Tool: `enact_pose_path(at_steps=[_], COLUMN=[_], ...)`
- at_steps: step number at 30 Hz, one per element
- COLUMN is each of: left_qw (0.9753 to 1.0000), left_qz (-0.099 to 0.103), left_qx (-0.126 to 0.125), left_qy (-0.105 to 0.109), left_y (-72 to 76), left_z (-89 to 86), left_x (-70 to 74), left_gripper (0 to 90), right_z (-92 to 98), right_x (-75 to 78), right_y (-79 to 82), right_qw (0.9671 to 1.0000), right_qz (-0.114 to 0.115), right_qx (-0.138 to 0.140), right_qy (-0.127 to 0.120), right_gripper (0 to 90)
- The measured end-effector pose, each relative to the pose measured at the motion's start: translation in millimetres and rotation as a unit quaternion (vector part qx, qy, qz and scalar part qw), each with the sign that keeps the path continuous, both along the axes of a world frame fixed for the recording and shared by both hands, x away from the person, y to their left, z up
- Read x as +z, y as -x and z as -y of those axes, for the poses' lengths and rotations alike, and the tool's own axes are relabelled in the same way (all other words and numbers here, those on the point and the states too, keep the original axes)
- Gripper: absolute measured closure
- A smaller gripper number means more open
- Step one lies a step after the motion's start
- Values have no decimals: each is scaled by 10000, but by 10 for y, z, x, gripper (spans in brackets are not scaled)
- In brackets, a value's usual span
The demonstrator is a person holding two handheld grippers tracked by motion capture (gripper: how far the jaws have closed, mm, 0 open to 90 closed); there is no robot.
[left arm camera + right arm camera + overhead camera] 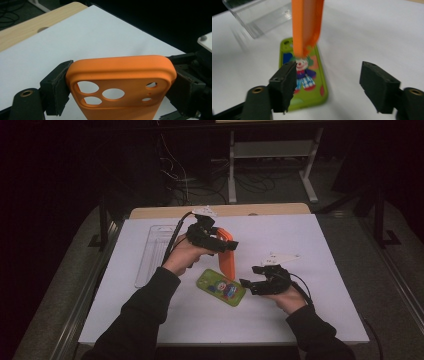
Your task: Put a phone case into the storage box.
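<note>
One orange case (120, 75) between left hand-held gripper (120, 85) jaws.

Orange phone case (120, 82), plain matte, centre of the left gripper view. Lime-green phone case (221, 287) lower centre of the high view, printed with a clown in red, white and blue. Table (280, 320) white, with a light wood edge along the top. Clear plastic tray (152, 252) at left. Jaws and sleeves black.
</note>
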State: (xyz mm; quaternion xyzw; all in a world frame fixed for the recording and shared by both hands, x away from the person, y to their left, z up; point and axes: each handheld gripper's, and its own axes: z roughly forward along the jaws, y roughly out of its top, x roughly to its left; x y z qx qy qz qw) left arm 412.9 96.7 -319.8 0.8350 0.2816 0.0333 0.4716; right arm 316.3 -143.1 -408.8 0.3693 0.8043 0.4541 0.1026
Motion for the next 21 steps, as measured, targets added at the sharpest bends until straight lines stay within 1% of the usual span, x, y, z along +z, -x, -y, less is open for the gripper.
enact_pose_path(at_steps=[3, 4, 5, 7, 8, 9, 10, 11, 13, 14, 16, 17, 18, 20, 21], left_qw=[9999, 9998, 9997, 9994, 9992, 9990, 9987, 9982, 9974, 9970, 9959, 9952, 9948, 9937, 9930], left_qz=[26, 45, 70, 111, 145, 141, 162, 170, 194, 207, 262, 267, 273, 286, 295], left_qx=[114, 163, 173, 299, 336, 401, 457, 541, 647, 694, 793, 876, 918, 1003, 1071], left_qy=[-90, -114, -155, -149, -181, -160, -187, -199, -247, -269, -340, -335, -355, -398, -412], left_y=[-17, -27, -42, -54, -65, -74, -87, -100, -124, -134, -156, -161, -169, -188, -202], left_z=[-38, -58, -90, -137, -169, -197, -229, -267, -330, -364, -437, -469, -505, -570, -615], left_x=[55, 75, 101, 149, 176, 200, 224, 254, 308, 337, 395, 416, 438, 473, 496], left_gripper=[157, 158, 157, 157, 157, 157, 157, 157, 157, 157, 157, 157, 157, 157, 157], right_z=[64, 88, 114, 170, 192, 221, 249, 270, 333, 355, 378, 399, 404, 407, 406], right_x=[-20, -29, -42, -69, -83, -98, -108, -117, -140, -143, -157, -173, -180, -194, -197], right_y=[66, 90, 109, 153, 176, 196, 214, 234, 269, 280, 302, 306, 320, 337, 351], right_qw=[9998, 9998, 9995, 9988, 9987, 9984, 9983, 9983, 9978, 9976, 9977, 9974, 9973, 9974, 9975], right_qz=[54, 13, -2, 28, 24, 32, 22, -16, 71, 74, 36, 99, 54, 60, -5], right_qx=[-18, -18, -28, -148, -229, -248, -254, -294, -333, -355, -401, -384, -393, -385, -368], right_qy=[184, 210, 304, 466, 464, 502, 524, 494, 567, 598, 551, 600, 626, 611, 602], right_gripper=[188, 155, 121, 101, 59, 21, 16, 14, 12, 12, 12, 12, 12, 12, 12])
